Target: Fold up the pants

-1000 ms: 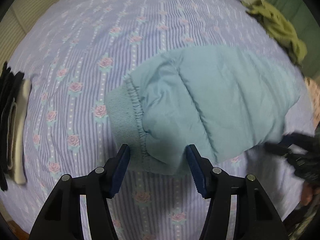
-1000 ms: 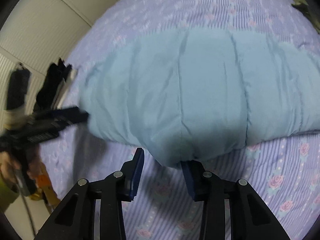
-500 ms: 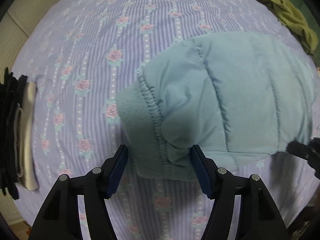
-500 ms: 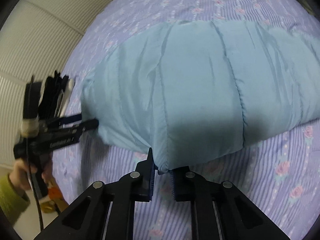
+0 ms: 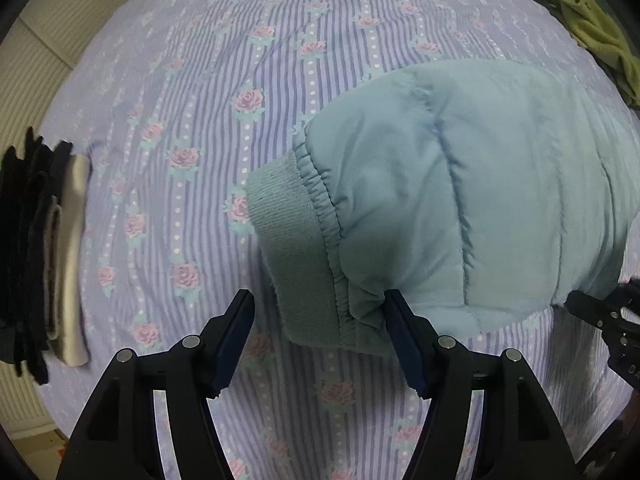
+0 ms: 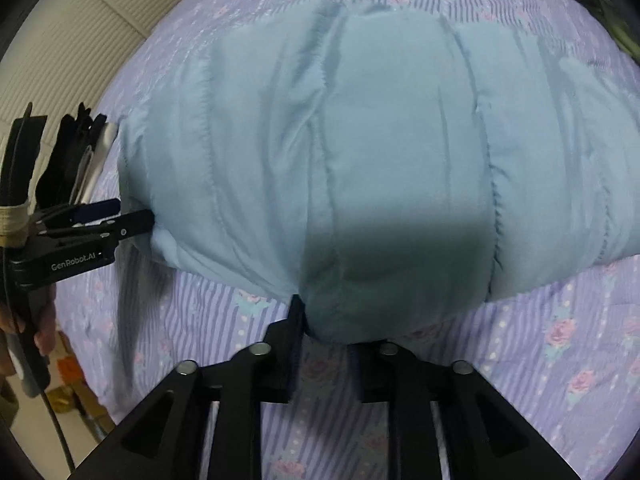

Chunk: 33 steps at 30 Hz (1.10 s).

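Light blue quilted pants (image 5: 460, 200) lie folded on the bed, with a ribbed cuff (image 5: 296, 256) facing the left gripper. My left gripper (image 5: 320, 340) is open, its fingers on either side of the cuff's near corner. In the right wrist view the pants (image 6: 360, 160) fill the middle. My right gripper (image 6: 332, 340) is shut on the near edge of the pants. The left gripper (image 6: 132, 220) also shows there, at the left end of the pants.
The bed has a purple striped sheet with roses (image 5: 200, 120). A stack of dark and white folded clothes (image 5: 40, 260) lies at the left edge. A green garment (image 5: 592, 24) lies at the far right. A pale panelled wall (image 6: 80, 40) stands behind.
My right gripper has closed on the near edge of the pants. My left gripper stayed open and moved closer around the cuff.
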Each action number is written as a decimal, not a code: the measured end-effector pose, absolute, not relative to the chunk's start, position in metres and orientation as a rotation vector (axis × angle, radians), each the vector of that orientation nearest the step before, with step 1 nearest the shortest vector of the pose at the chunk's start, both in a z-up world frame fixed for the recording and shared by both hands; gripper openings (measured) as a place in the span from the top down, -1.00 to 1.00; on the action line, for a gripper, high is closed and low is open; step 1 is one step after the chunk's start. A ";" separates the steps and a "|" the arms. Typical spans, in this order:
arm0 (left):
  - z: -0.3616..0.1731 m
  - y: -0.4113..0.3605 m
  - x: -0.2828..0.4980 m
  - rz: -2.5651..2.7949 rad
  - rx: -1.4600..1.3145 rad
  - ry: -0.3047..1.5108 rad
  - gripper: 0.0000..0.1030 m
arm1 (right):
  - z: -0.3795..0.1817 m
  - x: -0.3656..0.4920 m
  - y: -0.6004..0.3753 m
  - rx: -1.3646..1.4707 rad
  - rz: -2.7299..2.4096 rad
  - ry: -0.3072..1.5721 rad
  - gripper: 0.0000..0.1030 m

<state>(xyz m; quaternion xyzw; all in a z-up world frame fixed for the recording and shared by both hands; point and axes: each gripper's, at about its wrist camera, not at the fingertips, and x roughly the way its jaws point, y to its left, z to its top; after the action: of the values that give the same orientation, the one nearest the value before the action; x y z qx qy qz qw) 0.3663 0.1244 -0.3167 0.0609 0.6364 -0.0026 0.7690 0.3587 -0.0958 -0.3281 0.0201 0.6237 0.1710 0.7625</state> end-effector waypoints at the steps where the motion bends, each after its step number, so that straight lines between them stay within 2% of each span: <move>1: -0.310 0.124 0.366 -0.009 0.145 1.373 -0.26 | -0.324 0.357 -0.096 0.027 0.371 1.354 0.36; 3: -0.291 0.121 0.357 -0.014 0.181 1.336 -0.27 | -0.312 0.352 -0.099 -0.012 0.382 1.336 0.23; 5: -0.272 0.119 0.346 -0.026 0.193 1.299 -0.31 | -0.297 0.344 -0.103 -0.065 0.383 1.296 0.01; 14: -0.195 0.076 0.303 -0.042 0.138 1.140 -0.54 | -0.233 0.322 -0.160 -0.047 0.348 1.137 -0.35; 19: -0.184 0.019 0.302 -0.124 0.114 1.091 -0.55 | -0.215 0.323 -0.218 0.032 0.205 1.053 -0.38; 24: -0.186 -0.046 0.326 -0.262 0.121 1.056 -0.53 | -0.224 0.346 -0.297 0.155 0.065 1.027 -0.38; 33: -0.209 -0.109 0.381 -0.297 0.097 1.082 -0.27 | -0.265 0.396 -0.371 0.331 -0.030 1.015 -0.38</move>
<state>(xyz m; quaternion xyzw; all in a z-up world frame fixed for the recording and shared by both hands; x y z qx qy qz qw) 0.3815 -0.1095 -0.2089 0.0459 0.5128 -0.1407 0.8456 0.3956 -0.3714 -0.2651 0.1576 0.4838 -0.0141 0.8607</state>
